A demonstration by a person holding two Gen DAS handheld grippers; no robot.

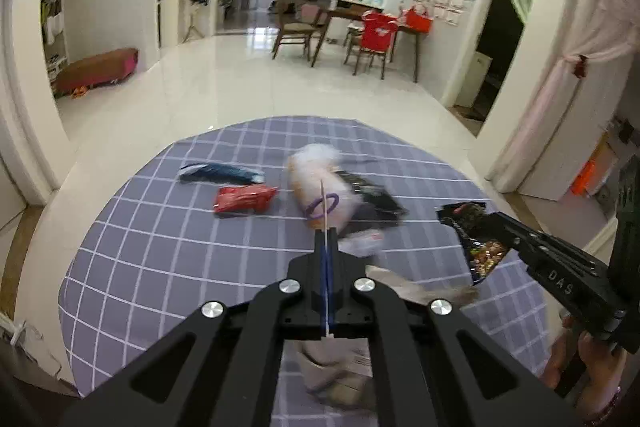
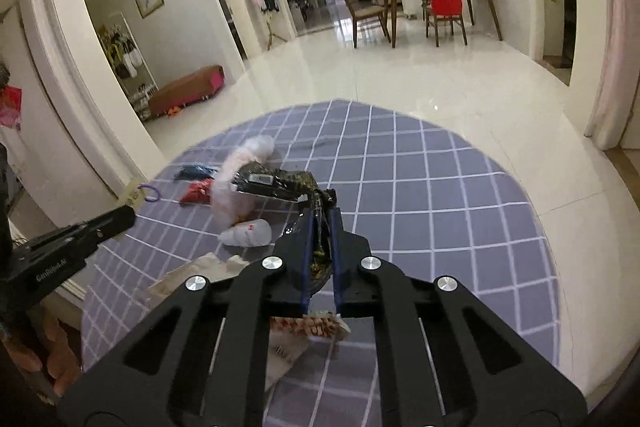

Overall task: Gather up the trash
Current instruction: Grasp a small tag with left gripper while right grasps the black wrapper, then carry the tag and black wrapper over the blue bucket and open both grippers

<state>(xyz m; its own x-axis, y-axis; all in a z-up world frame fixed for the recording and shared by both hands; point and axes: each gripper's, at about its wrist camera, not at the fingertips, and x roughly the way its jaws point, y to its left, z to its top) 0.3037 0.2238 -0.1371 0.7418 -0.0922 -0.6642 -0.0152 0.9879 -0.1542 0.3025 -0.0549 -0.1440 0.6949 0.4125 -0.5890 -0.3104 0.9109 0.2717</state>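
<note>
We see the litter bunched on the left half of the checked cloth, so passage there is tight. Far left lie a blue packet and a red packet, just apart from each other. Beside them to the right a pale plastic bag leans against a black packet, with a small white bottle just nearer. A crumpled paper bag blocks the near left edge. From the right wrist view, the right and far right of the cloth are bare, giving open room. Beyond the cloth the tiled floor runs free to the dining table and chairs.
</note>
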